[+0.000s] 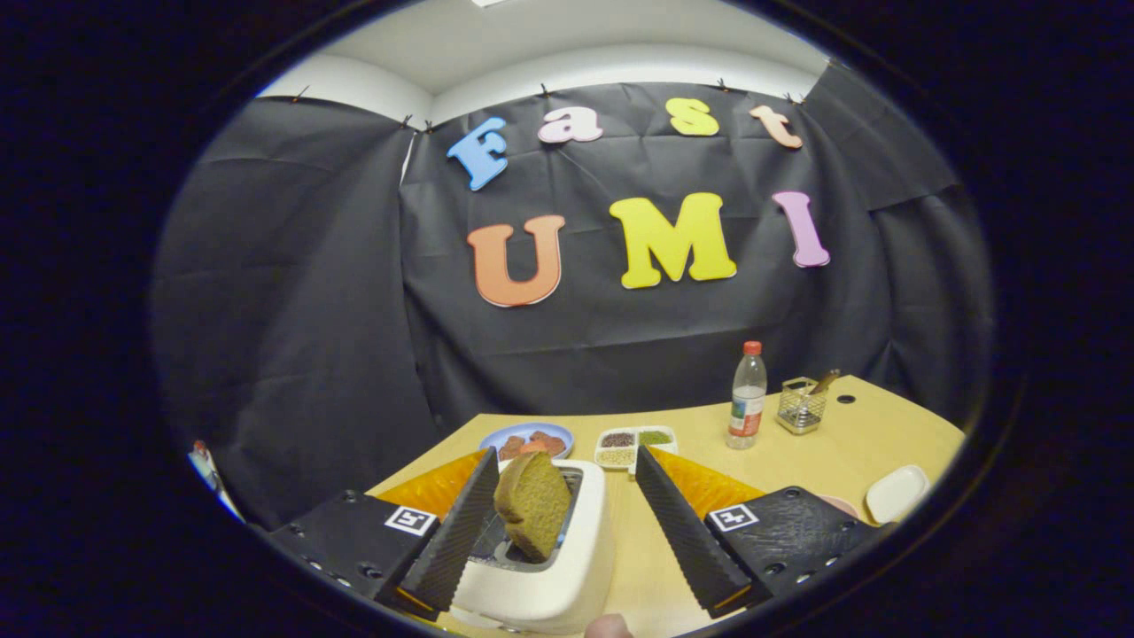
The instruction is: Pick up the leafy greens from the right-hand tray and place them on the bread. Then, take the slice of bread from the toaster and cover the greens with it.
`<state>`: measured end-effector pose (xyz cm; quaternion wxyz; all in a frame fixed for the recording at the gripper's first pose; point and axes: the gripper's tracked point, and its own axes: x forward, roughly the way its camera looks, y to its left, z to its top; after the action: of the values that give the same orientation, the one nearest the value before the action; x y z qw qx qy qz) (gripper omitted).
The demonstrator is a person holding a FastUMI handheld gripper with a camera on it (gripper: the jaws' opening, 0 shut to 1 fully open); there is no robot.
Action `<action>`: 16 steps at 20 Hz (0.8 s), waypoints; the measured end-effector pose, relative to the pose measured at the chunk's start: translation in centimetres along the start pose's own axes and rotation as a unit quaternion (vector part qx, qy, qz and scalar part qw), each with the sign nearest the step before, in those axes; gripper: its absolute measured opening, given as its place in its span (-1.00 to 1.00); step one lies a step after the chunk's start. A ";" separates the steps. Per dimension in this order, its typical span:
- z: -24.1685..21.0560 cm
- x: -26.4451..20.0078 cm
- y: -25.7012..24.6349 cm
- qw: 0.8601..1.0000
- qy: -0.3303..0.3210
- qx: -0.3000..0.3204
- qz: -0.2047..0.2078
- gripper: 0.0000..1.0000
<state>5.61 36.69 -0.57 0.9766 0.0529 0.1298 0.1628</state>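
On the left, one finger (461,523) of the gripper (567,532) slants up beside a cream toaster (554,576), its upper part crossing in front of the left edge of the bread. A brown slice of bread (532,502) stands tilted in the toaster's slot, rising well above the rim — it sits between the two fingers, nearer the left one, and whether that finger touches it cannot be told. The fingers are spread wide, and the right one stands clear of the slice with bare table between them.

Beyond the toaster, on the pale wooden table (780,461), lies a blue plate (526,439) carrying reddish pieces. Just right of it sits a small white tray (634,445) with compartments of dark, green and pale bits. Farther right stands a clear plastic bottle (748,396) with a red cap, then a wire-mesh holder (802,406) with a brown stick leaning out of it. Nearest the table's right end lies a white oval dish (897,493) — just beyond the gripper's right body.
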 end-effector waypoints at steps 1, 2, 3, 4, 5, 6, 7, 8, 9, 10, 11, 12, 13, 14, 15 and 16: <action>-0.6 0.6 0.5 1.000 0.010 -0.006 -0.002 0.91; -1.2 1.2 1.0 1.000 0.021 -0.007 -0.003 0.91; -1.8 1.8 1.4 1.000 0.031 -0.006 -0.003 0.91; -2.4 2.0 1.8 0.999 0.043 -0.005 -0.006 0.91; -2.8 2.4 2.0 0.998 0.054 -0.006 -0.010 0.90; -3.2 2.6 2.1 0.998 0.063 -0.009 -0.016 0.87; -3.4 2.9 2.3 0.997 0.069 -0.011 -0.016 0.81; -3.5 3.2 2.5 0.997 0.071 -0.012 -0.018 0.75; -3.5 3.4 2.7 0.997 0.074 -0.013 -0.018 0.71; -3.7 3.4 2.8 0.997 0.077 -0.014 -0.019 0.52; -3.8 3.7 2.7 0.997 0.079 -0.014 -0.021 0.32; -3.8 3.7 2.6 0.996 0.081 -0.014 -0.025 0.13; -3.8 3.8 2.5 0.996 0.082 -0.013 -0.027 -0.06; -3.9 4.0 2.4 0.996 0.084 -0.011 -0.030 -0.26; -3.8 3.8 1.8 0.996 0.083 -0.009 -0.038 -0.45; -3.6 4.0 1.7 0.996 0.082 -0.005 -0.039 -0.64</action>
<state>7.77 39.87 -4.73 0.9685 0.0295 0.2108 0.1294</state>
